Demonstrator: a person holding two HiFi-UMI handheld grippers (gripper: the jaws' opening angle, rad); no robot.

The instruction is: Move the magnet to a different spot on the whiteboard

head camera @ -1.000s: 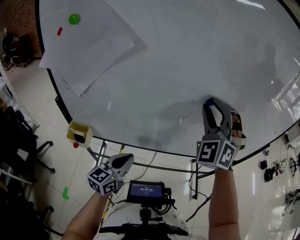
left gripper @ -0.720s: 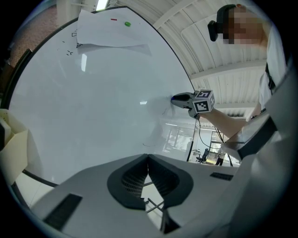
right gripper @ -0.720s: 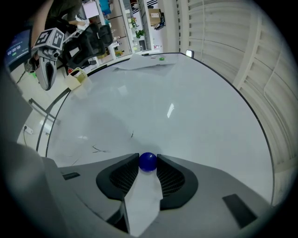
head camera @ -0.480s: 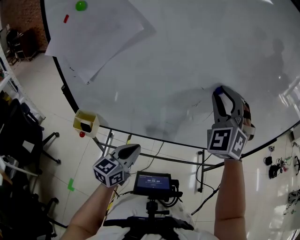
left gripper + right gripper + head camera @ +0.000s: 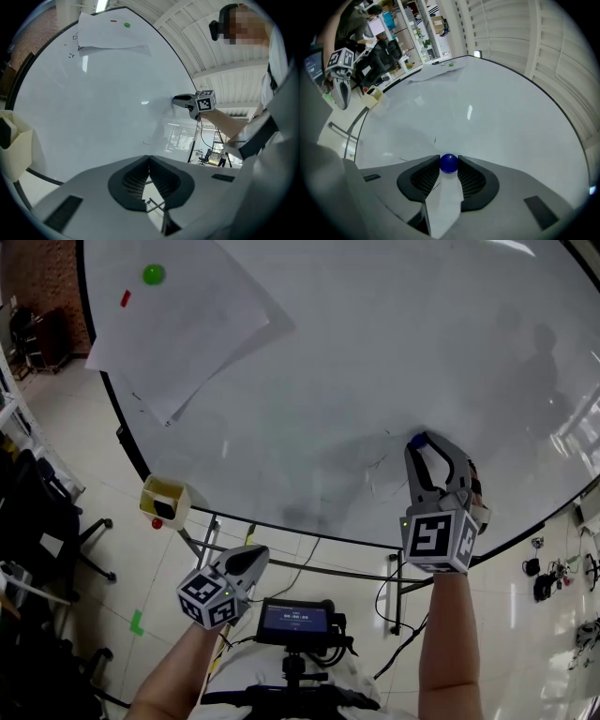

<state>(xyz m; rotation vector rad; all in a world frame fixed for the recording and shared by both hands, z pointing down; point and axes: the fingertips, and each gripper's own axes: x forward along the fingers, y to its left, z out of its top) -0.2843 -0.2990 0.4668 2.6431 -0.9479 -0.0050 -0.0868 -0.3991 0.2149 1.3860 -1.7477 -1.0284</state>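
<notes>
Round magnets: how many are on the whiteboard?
2. The green magnet sits on paper at upper left; the blue magnet is gripped between the right tool's tips. Paper may hide others.

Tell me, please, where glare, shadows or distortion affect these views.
Head view: the whiteboard bows from the wide lens, with a soft shadow at upper right. Right gripper view: the blue magnet is sharp, a glare streak above it. Left gripper view: dark corners.
</notes>
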